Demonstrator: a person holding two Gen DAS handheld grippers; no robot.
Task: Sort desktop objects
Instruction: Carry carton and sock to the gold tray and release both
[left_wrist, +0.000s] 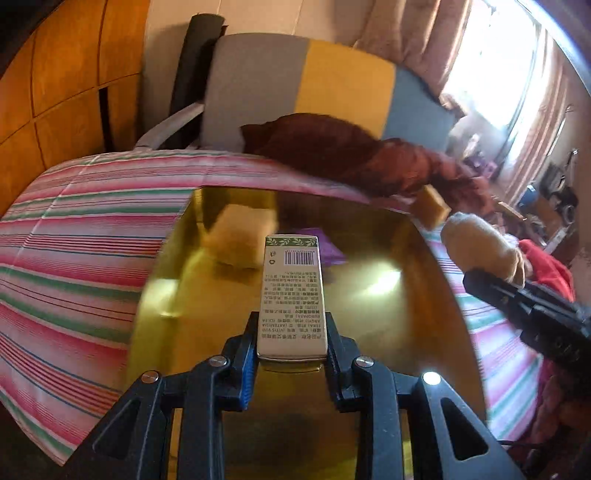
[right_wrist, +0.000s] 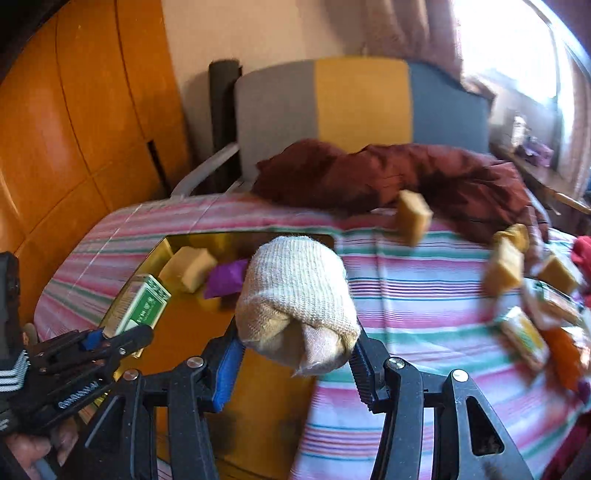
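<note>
My left gripper (left_wrist: 291, 334) is shut on a white and green carton box (left_wrist: 291, 295) and holds it over the gold tray (left_wrist: 406, 295). The same box (right_wrist: 142, 308) and left gripper (right_wrist: 110, 341) show at the left of the right wrist view. My right gripper (right_wrist: 295, 354) is shut on a rolled beige sock (right_wrist: 295, 295), held over the tray's right edge (right_wrist: 258, 406); the sock also shows in the left wrist view (left_wrist: 480, 247). In the tray lie a tan block (left_wrist: 242, 236) and a purple packet (right_wrist: 225, 282).
The tray sits on a pink, green and white striped cloth (right_wrist: 424, 314). Several tan blocks (right_wrist: 412, 216) and packets (right_wrist: 524, 338) lie on the cloth at the right. A dark red garment (right_wrist: 388, 173) is heaped at the back, before a grey, yellow and blue chair (right_wrist: 362, 99).
</note>
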